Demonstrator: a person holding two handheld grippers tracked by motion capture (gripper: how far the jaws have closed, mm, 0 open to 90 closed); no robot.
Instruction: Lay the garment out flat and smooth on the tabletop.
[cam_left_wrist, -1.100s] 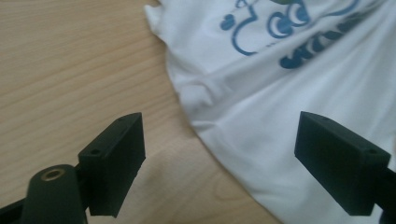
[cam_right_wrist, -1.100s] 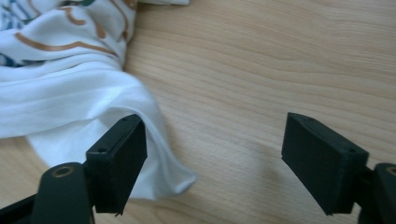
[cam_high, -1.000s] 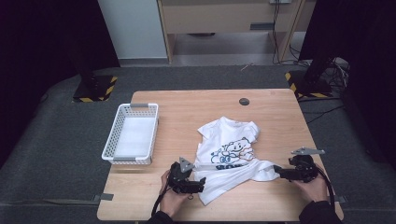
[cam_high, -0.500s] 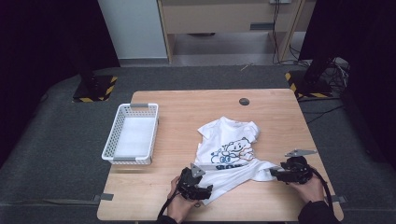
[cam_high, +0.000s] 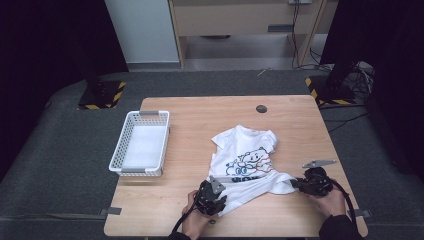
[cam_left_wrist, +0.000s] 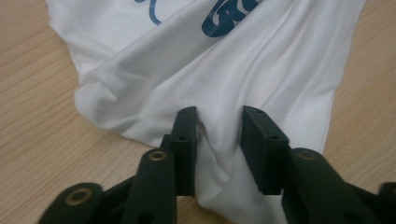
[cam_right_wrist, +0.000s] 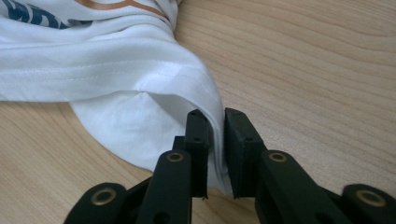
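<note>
The table (cam_high: 190, 125) is a rectangular top of pale wood with a fine straight grain, matt and bare over most of its area; a small dark round fitting (cam_high: 261, 108) sits in it beyond the shirt's collar.

The shirt (cam_high: 245, 160) is the landmark: a small white short-sleeved garment of soft knit cloth, lying flat on the near right part of the table, collar away from the person, printed with a cartoon figure in blue and orange. Its lower hem is drawn out sideways into folds and creases. The print is too small to read in the high view and is cut off by the frame edge in both gripper views.

The basket (cam_high: 141, 145) is white plastic lattice, rectangular, with an open top, standing well left of the shirt and apart from it.

The left gripper (cam_left_wrist: 219, 135), black and hard-edged, is at the shirt's near left hem. Its jaws have just been closing; a raised ridge of cloth is gathered between them, the left pad against it, a little gap showing by the right pad.

The right gripper (cam_right_wrist: 217, 135) is at the shirt's near right corner. Its jaws have just been closing and now pinch the stitched hem edge tightly, with cloth alone between the pads. The person's hands are partly cut off at the bottom of the high view.
</note>
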